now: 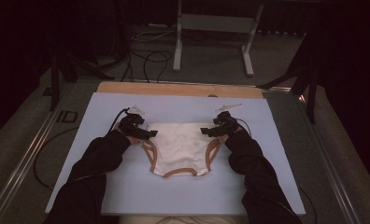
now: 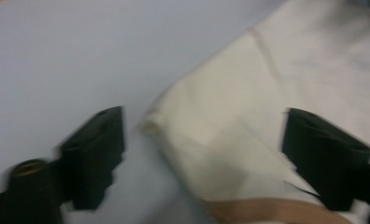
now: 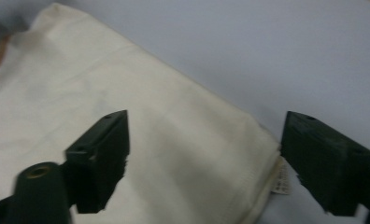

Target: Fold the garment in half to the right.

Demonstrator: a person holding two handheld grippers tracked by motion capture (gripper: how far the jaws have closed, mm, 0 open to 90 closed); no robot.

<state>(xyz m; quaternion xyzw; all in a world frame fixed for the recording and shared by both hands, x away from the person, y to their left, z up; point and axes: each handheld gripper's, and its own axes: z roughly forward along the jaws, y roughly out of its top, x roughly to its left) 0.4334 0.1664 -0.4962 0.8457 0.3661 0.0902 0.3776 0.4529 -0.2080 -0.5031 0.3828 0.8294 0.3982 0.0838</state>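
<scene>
Cream underwear [image 1: 181, 147] with tan-trimmed leg holes lies flat on the pale blue mat [image 1: 103, 112]. My left gripper [image 1: 148, 134] hovers at the garment's upper left corner, jaws open. In the left gripper view that corner [image 2: 211, 135] lies between the spread jaws of the left gripper [image 2: 204, 140], and no pad presses on it. My right gripper [image 1: 206, 131] stands open at the upper right corner. The right gripper view has the cloth edge [image 3: 197, 135] with a small label [image 3: 282, 179] between the parted jaws of the right gripper [image 3: 204, 140].
The blue mat covers a wooden tabletop [image 1: 174, 88]. Cables [image 1: 145, 60] and a metal stand [image 1: 211, 32] sit on the floor beyond the table. Dark sleeves [image 1: 94, 172] reach in from the near edge on both sides of the garment.
</scene>
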